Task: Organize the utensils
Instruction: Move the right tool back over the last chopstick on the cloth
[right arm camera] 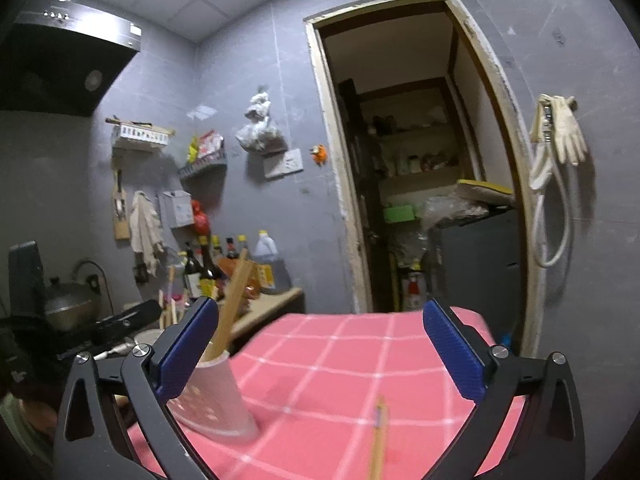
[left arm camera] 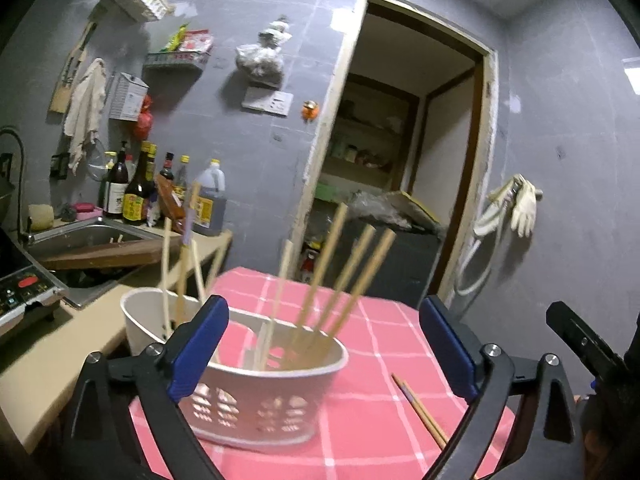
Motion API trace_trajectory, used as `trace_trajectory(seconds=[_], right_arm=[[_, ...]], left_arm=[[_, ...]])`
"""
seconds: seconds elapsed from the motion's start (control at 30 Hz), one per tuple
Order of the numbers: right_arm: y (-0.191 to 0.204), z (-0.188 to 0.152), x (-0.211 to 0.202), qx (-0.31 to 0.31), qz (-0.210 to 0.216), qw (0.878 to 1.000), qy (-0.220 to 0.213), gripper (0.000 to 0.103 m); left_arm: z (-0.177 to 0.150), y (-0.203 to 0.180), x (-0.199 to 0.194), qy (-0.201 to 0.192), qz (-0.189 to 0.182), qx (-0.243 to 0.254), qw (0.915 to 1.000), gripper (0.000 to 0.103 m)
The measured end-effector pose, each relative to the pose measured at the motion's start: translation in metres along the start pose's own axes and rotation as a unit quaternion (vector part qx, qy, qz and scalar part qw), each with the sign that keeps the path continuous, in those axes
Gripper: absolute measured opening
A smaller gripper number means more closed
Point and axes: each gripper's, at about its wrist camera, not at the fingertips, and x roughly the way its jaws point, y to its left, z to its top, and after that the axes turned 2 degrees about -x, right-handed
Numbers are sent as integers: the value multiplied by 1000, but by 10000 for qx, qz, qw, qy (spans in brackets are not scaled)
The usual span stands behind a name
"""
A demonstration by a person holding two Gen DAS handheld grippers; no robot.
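Observation:
A white plastic utensil basket point(left arm camera: 256, 396) stands on the pink checked tablecloth point(left arm camera: 360, 360), with several wooden chopsticks point(left arm camera: 348, 276) standing in it. My left gripper point(left arm camera: 324, 340) is open and empty, just behind the basket, its left pad overlapping the rim. A pair of chopsticks point(left arm camera: 420, 412) lies flat on the cloth to the basket's right. In the right wrist view the basket point(right arm camera: 212, 396) is at the left and the loose chopsticks point(right arm camera: 378, 440) lie low centre. My right gripper point(right arm camera: 320, 348) is open and empty above the cloth point(right arm camera: 340, 360).
A counter point(left arm camera: 60, 352) at left holds a sink point(left arm camera: 84, 240), an induction cooker point(left arm camera: 24, 292) and sauce bottles point(left arm camera: 136, 196). An open doorway point(left arm camera: 400, 152) is behind the table. The right gripper's body point(left arm camera: 580, 344) shows at the left view's right edge.

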Motion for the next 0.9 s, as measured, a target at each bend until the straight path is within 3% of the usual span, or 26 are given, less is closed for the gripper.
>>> trace_trajectory(seconds=[0.17,0.47,0.73,0.9], right_arm=[[-14,-9,-7,-274,-275,9987,320,103],[-40,-39,3,-314,-675,9898,1213,103],[-50,-64,23,-266,-720,9748,2093,103],[-47,-80,40,-461,-793,9588,2688,103]], left_arm=[[-18,-22,6,316,-90,196,9993,95],[-54,-47,28,884,159,441,9950,96],[-84,-49,48,1386,338,517,9884,95],[-94,-47,57,1613,439,530,9845,95]])
